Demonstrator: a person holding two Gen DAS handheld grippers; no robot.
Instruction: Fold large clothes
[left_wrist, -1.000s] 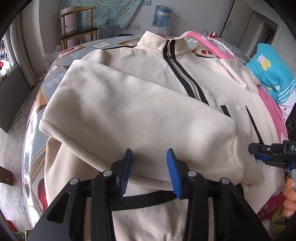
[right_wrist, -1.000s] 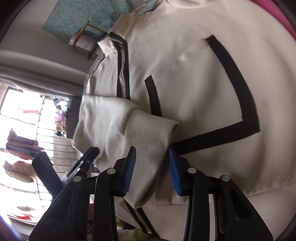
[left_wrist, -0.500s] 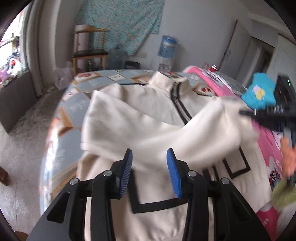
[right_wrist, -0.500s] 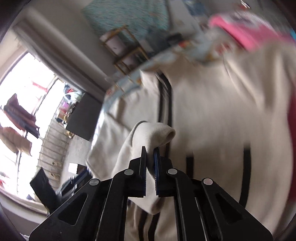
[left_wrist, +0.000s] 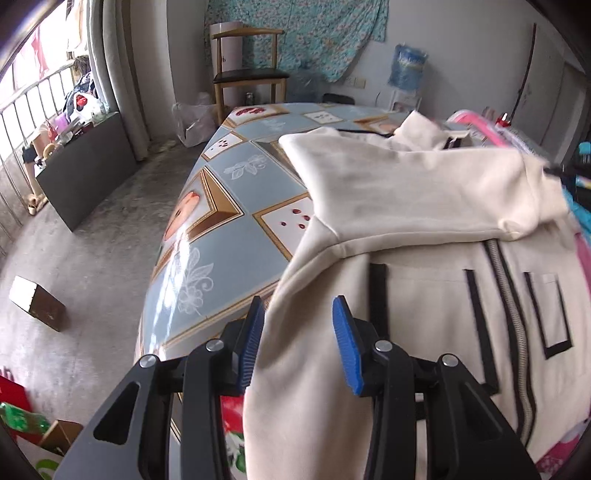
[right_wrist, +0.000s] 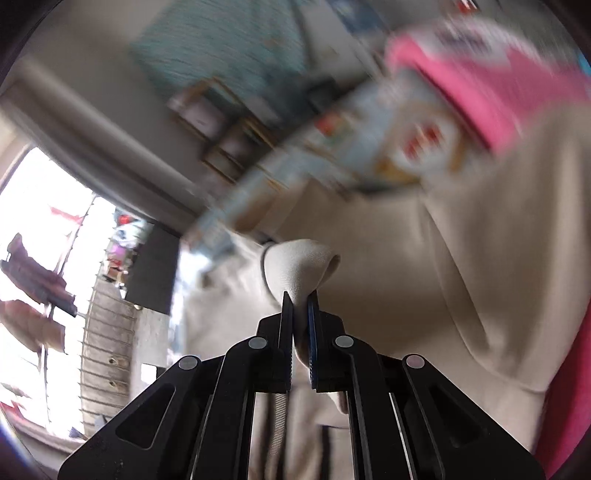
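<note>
A cream zip-up jacket (left_wrist: 424, 295) with black trim lies face up on the table. Its sleeve (left_wrist: 413, 192) stretches across the chest toward the right. My right gripper (right_wrist: 300, 306) is shut on the sleeve cuff (right_wrist: 301, 264) and holds it above the jacket body (right_wrist: 424, 266). My left gripper (left_wrist: 297, 334) is open and empty, with its jaws either side of the jacket's left side edge near the hem.
The table (left_wrist: 221, 221) has a blue patterned cover and bare area to the left of the jacket. A wooden chair (left_wrist: 245, 74) stands behind it. Pink cloth (right_wrist: 480, 85) lies at the far right. A water jug (left_wrist: 408, 68) stands by the wall.
My right gripper closed on the sleeve cuff and carried it up and across the jacket to the right. My left gripper pulled back and left toward the jacket's side edge, still open.
</note>
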